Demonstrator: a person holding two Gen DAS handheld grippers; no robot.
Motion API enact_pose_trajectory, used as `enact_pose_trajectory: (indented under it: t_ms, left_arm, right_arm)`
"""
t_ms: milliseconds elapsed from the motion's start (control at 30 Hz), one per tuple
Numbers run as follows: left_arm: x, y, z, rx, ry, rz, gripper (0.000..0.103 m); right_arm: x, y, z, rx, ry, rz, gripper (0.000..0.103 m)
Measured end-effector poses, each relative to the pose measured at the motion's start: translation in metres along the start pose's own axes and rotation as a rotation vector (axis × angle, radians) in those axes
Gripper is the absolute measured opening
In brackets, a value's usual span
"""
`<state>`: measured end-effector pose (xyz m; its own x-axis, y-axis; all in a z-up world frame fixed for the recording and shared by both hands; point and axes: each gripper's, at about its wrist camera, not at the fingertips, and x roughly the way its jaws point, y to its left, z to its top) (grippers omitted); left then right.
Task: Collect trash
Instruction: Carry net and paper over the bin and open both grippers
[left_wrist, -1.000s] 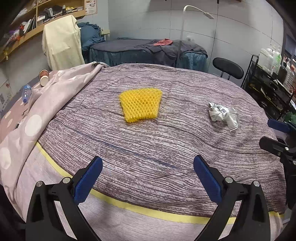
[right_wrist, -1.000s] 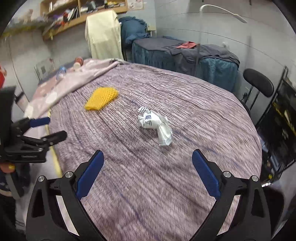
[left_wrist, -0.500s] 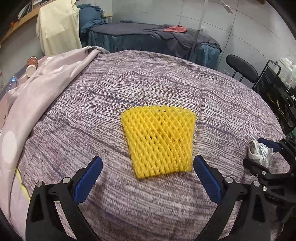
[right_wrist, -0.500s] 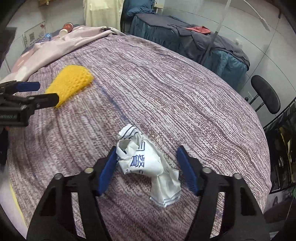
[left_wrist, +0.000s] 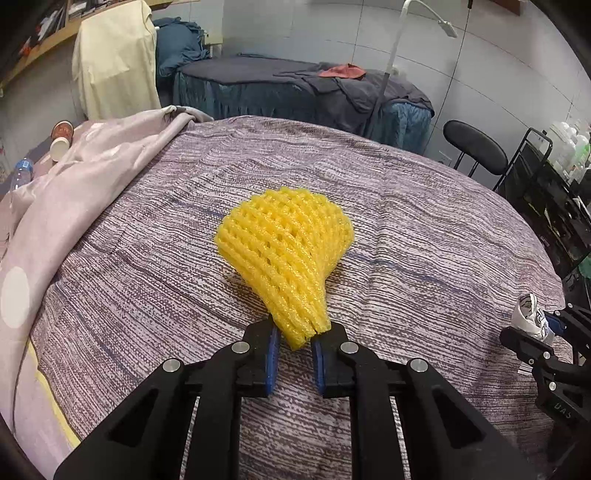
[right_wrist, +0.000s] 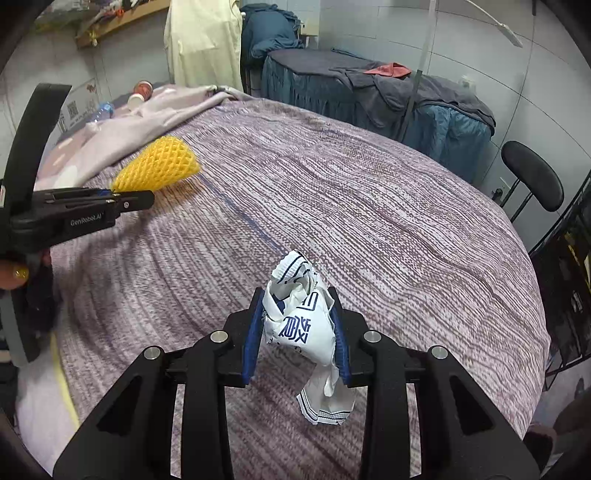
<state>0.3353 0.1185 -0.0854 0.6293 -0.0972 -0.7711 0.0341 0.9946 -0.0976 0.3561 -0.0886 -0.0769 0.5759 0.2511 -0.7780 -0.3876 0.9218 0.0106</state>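
Observation:
A yellow foam fruit net (left_wrist: 284, 251) lies on the striped purple-grey bed cover (left_wrist: 147, 295). My left gripper (left_wrist: 295, 338) is shut on the net's near end, which is bunched into a narrow neck between the blue pads. The right wrist view shows this net (right_wrist: 162, 166) and the left gripper (right_wrist: 122, 195) at the far left. A crumpled white wrapper with blue print (right_wrist: 291, 273) stands between the pads of my right gripper (right_wrist: 297, 310). Its jaws are closing and both pads press on the wrapper, whose tail hangs below. The left wrist view shows that wrapper (left_wrist: 528, 314) at the right edge.
A pink dotted blanket (left_wrist: 74, 192) is heaped along the bed's left side, with paper cups (left_wrist: 61, 138) and a bottle (left_wrist: 20, 171) beyond it. Behind stand a second bed with dark covers (left_wrist: 295, 85), a black chair (left_wrist: 476, 147) and a black rack (left_wrist: 554, 192).
Both grippers moved forward over the bed and closed. The left one took hold of the yellow net and bunched it. The right one closed around the white wrapper.

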Motion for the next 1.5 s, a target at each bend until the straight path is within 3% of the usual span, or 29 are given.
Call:
enact_pose_trajectory:
  t_ms: [333,600,1067,1500]
  left_arm:
    - [-0.071,-0.024,-0.028,0.010,-0.121,-0.075,0.014]
    - [-0.109,-0.057,-0.055,0.043,-0.195,-0.110,0.014]
    - [-0.149,-0.127,-0.103,0.121,-0.242,-0.213,0.014]
    - [-0.157,-0.192,-0.127,0.191,-0.227,-0.323,0.014]
  right_arm:
    - [-0.068,-0.005,-0.032,0.062,-0.104,0.055,0.034]
    - [-0.115,-0.021,-0.067,0.115,-0.179,0.038,0.034]
    - [-0.192,-0.081,-0.140,0.271,-0.269,-0.012,0.034]
    - [-0.212,-0.144,-0.221,0.472,-0.241,-0.117,0.034]
